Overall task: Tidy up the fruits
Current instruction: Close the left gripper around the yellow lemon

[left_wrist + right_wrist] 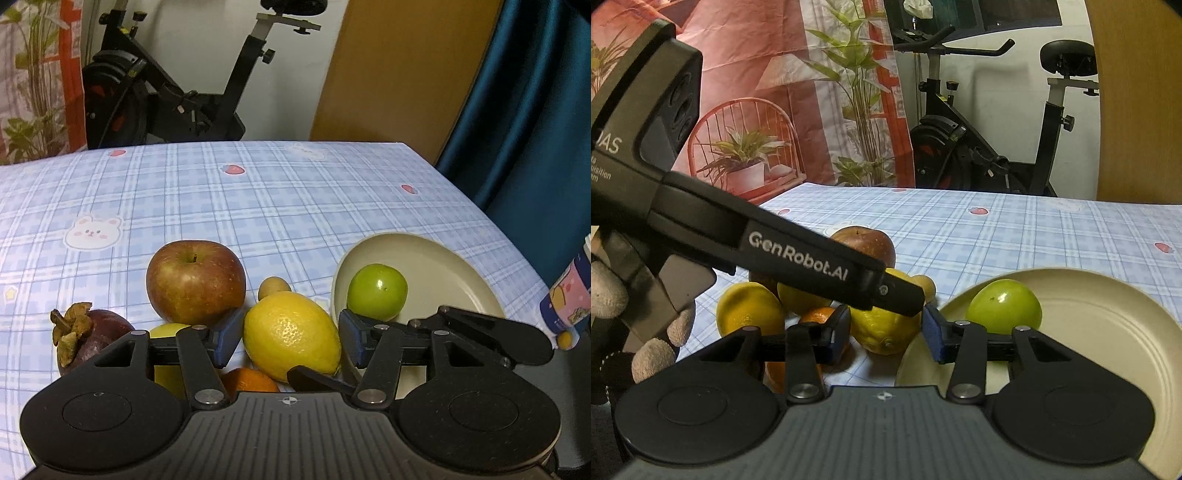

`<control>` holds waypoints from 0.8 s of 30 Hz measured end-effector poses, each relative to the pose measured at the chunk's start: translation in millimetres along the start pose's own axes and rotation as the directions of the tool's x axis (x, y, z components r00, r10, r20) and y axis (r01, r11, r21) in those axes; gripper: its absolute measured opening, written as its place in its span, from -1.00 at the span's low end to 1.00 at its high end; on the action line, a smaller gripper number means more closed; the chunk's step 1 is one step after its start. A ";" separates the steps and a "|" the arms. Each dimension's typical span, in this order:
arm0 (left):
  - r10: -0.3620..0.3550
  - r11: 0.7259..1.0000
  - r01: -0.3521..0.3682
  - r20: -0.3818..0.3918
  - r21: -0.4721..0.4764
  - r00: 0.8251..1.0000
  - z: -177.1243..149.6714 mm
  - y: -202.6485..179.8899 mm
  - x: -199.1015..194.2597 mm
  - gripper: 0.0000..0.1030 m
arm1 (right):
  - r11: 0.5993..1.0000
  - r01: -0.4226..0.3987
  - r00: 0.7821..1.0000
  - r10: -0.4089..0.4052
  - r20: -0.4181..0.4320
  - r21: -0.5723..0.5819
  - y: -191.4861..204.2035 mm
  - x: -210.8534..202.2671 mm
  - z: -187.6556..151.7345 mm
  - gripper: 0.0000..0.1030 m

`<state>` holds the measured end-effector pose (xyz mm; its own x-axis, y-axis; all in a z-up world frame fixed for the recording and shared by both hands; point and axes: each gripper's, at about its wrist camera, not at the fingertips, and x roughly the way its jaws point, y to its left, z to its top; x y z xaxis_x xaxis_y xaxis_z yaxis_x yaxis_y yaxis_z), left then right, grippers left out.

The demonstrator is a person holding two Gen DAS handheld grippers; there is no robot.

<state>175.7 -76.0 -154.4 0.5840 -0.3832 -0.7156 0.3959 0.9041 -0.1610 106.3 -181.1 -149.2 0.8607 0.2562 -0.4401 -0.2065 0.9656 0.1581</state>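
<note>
Fruits lie in a loose cluster on the surface, just beside a cream plate that holds one green round fruit. Only the left wrist view shows the dark purple mangosteen with its dried calyx at the left of the cluster, and a printed bottle past the plate's right side. Only the right wrist view shows the left gripper's body from the side, held by a gloved hand, with its tip lowered over the lemon.

The left gripper has its jaws released and standing either side of the lemon, the blue pads near its skin but not pressing on it. The right gripper hovers with jaws released and nothing between them.

A red-brown apple stands stem up behind the lemon, with a small tan fruit beside it and an orange in front.

A blue plaid cloth with rabbits and strawberries covers the surface. Behind it stand an exercise bike, a plant-printed curtain and a teal drape.
</note>
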 end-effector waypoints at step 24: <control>-0.004 1.000 0.004 0.026 -0.003 1.000 -13.9 -3.7 -15.6 0.05 | 0.987 0.054 0.999 -0.053 0.013 -0.154 17.3 13.8 -4.6 0.07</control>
<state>155.2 -70.7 -152.1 0.6008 -0.3914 -0.6970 0.3964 0.9031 -0.1655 112.5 -160.7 -156.6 0.8765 0.2044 -0.4359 -0.2289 0.9735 -0.0037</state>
